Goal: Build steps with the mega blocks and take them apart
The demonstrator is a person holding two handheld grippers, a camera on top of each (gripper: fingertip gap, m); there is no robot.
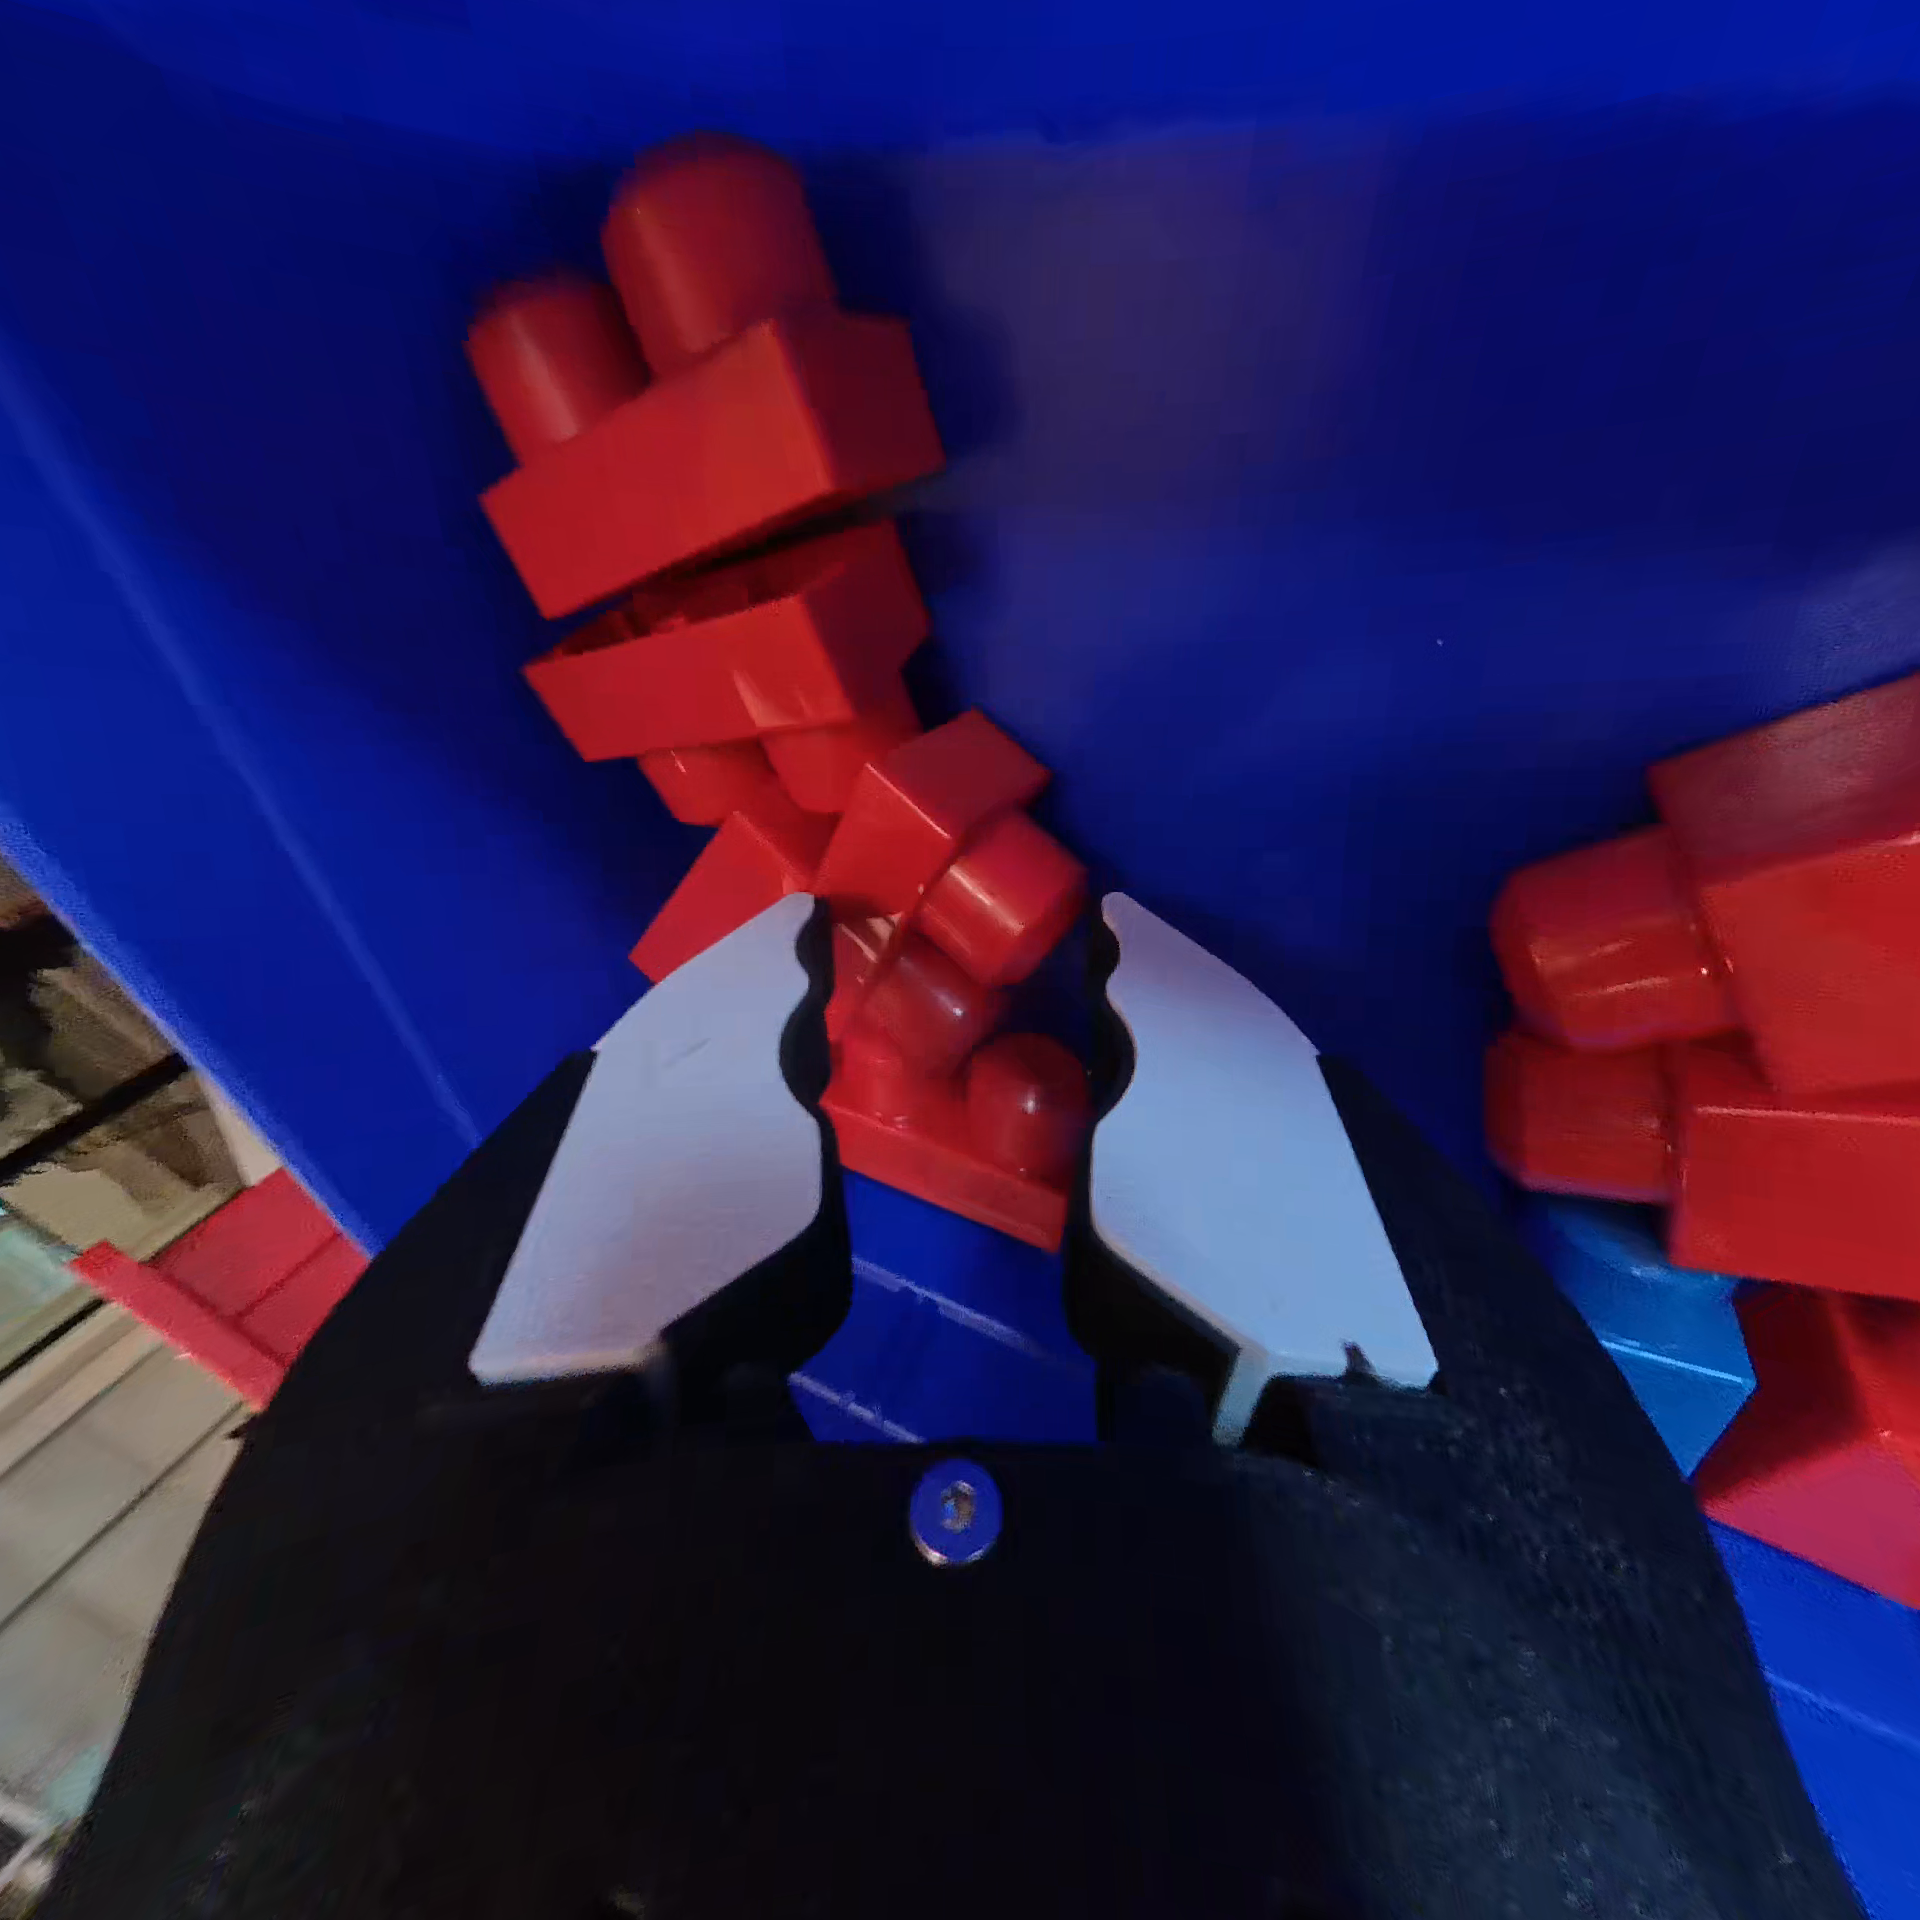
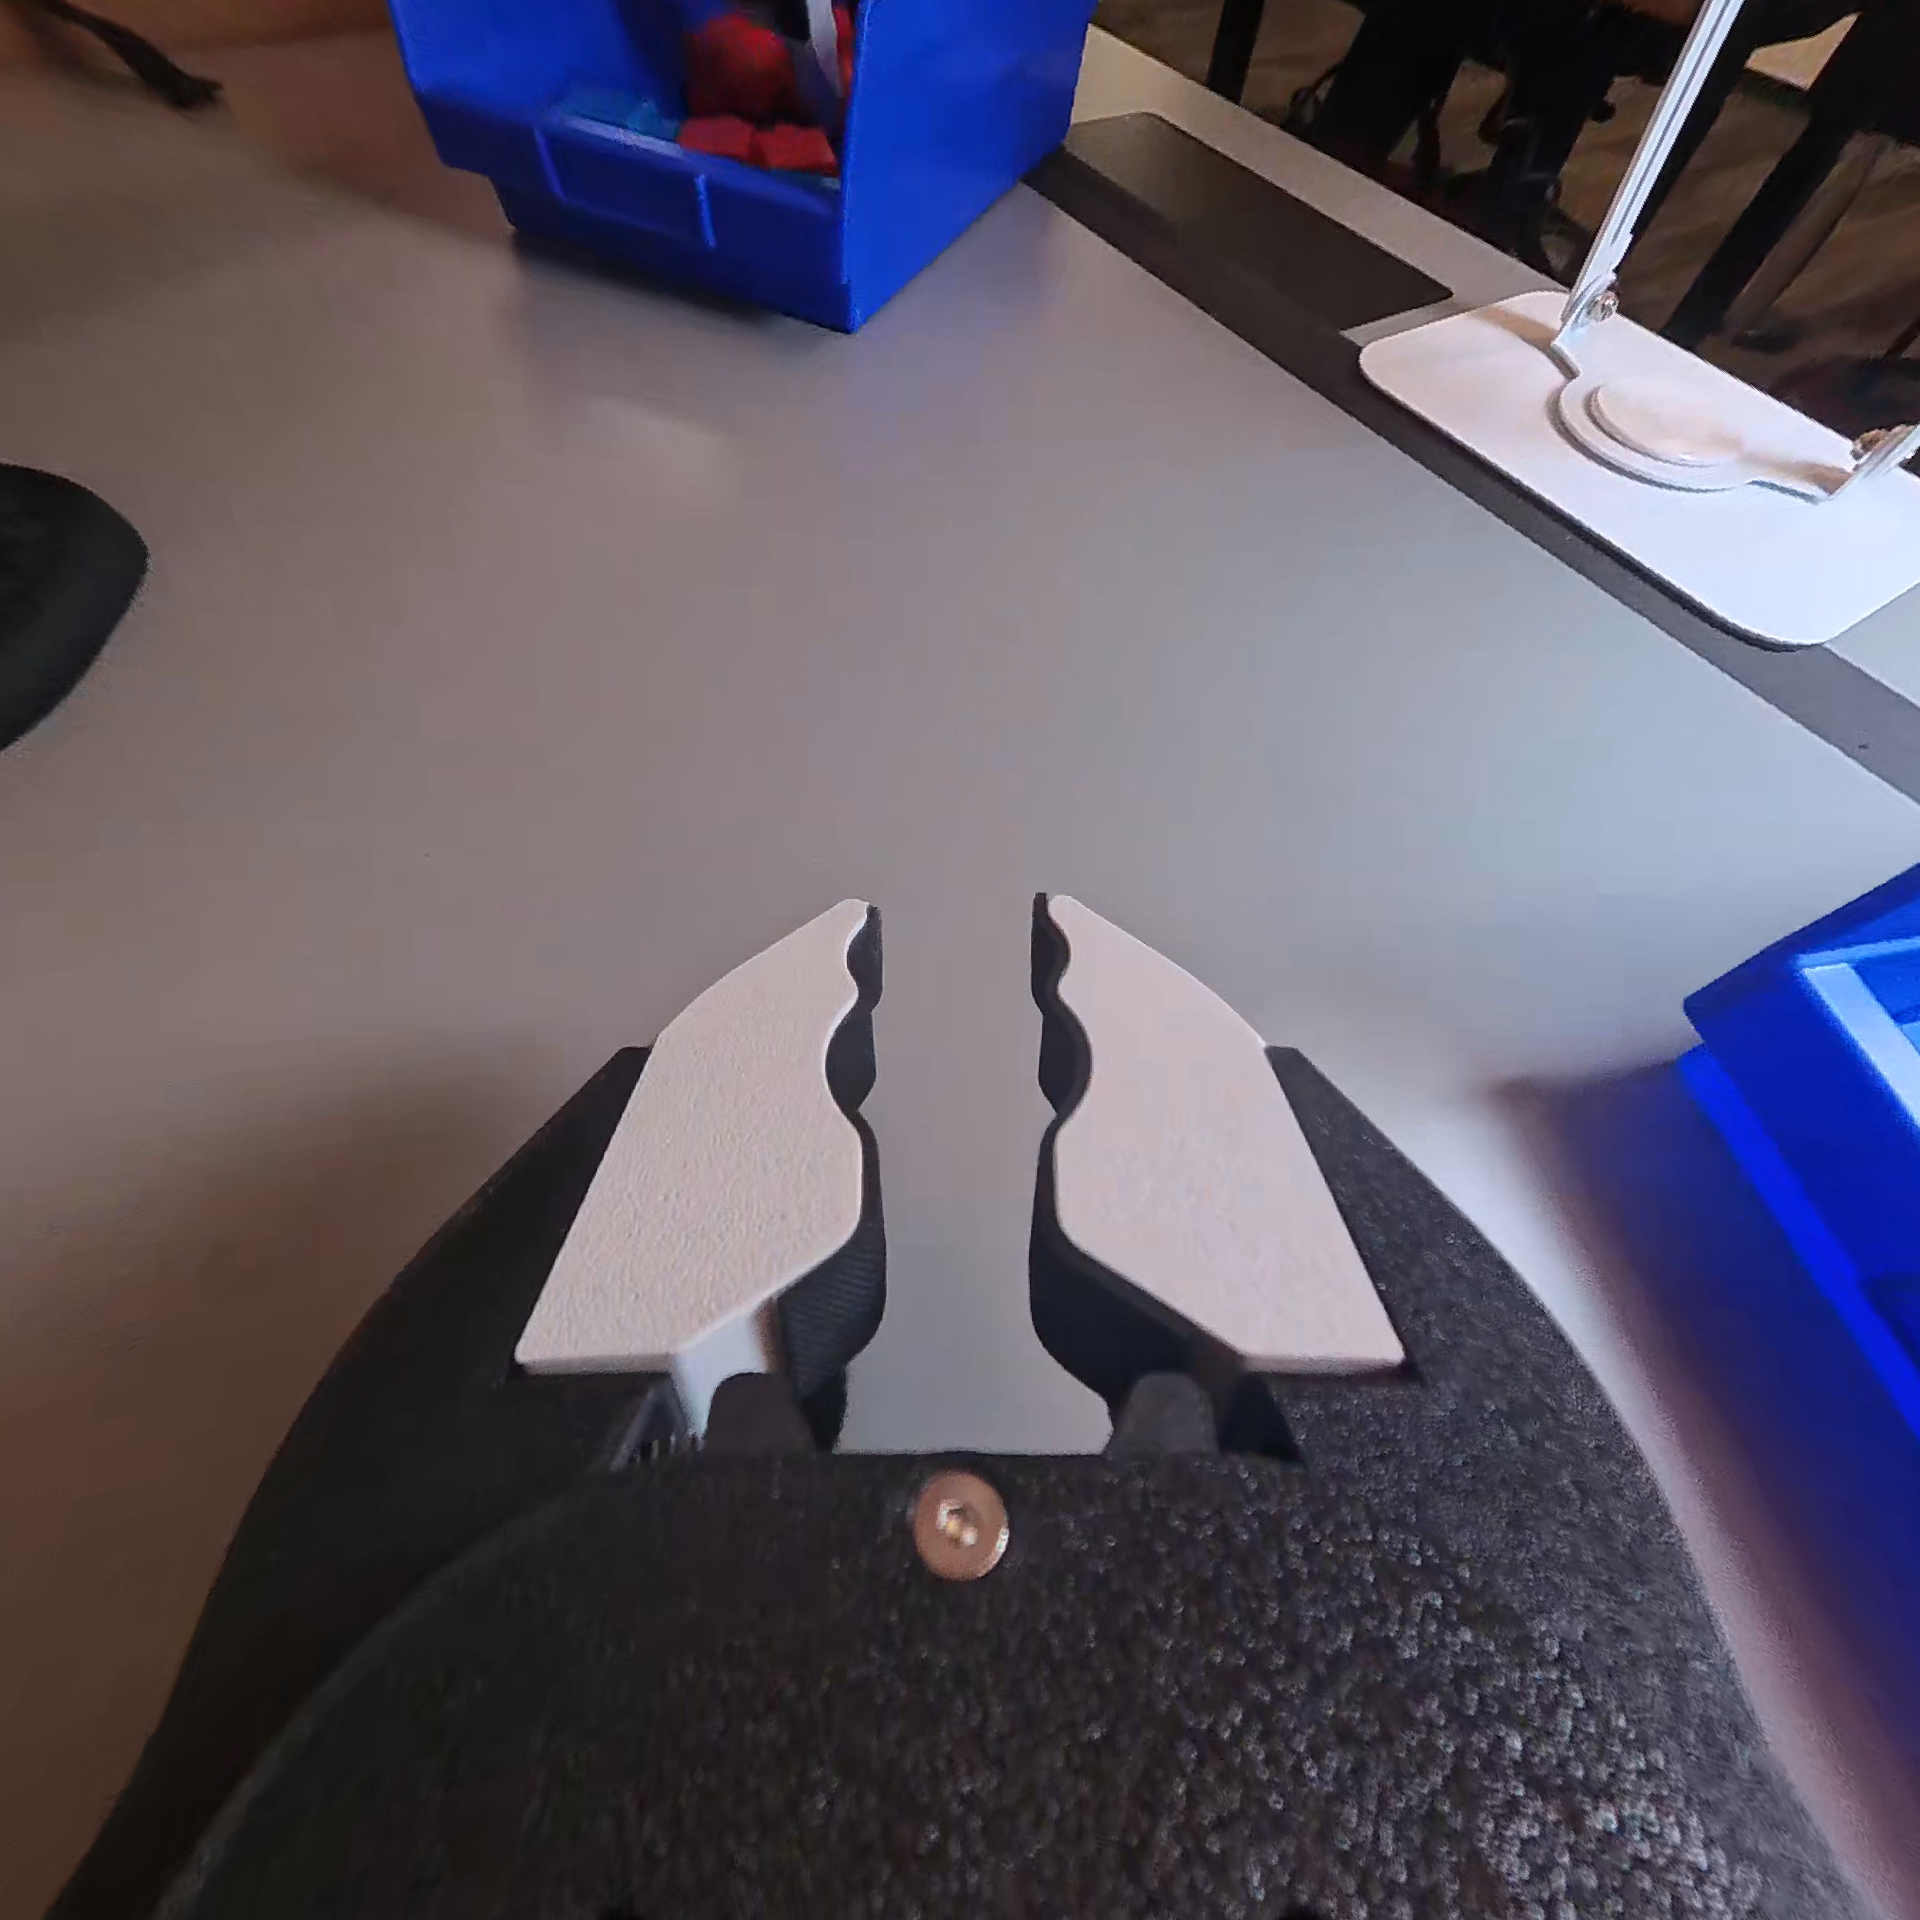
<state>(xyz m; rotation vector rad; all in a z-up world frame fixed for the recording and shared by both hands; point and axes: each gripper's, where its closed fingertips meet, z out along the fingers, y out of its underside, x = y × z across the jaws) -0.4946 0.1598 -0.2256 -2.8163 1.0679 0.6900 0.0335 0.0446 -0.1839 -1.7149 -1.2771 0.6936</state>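
Observation:
My left gripper point(image 1: 958, 904) is down inside a blue bin point(image 1: 1351, 416). Its white fingers point(image 1: 665, 1174) press both sides of a small red two-stud block point(image 1: 966, 1143), which lies on a blue block point(image 1: 914, 1320). Just beyond the tips, several red blocks point(image 1: 717, 447) lean in a loose pile against the bin wall. More red blocks point(image 1: 1787, 987) lie to the right. My right gripper point(image 2: 954, 902) hovers over the grey table point(image 2: 623, 675), jaws apart and empty. The same bin point(image 2: 883, 208) with red blocks stands far ahead of it.
A second blue bin point(image 2: 1829, 1122) is close on the right of my right gripper. A white lamp base point(image 2: 1662, 468) stands at the far right by a dark strip point(image 2: 1247, 229) along the table edge. A black object point(image 2: 52, 592) lies at the left edge. Some 55 centimeters of space lies between my two pairs of fingers.

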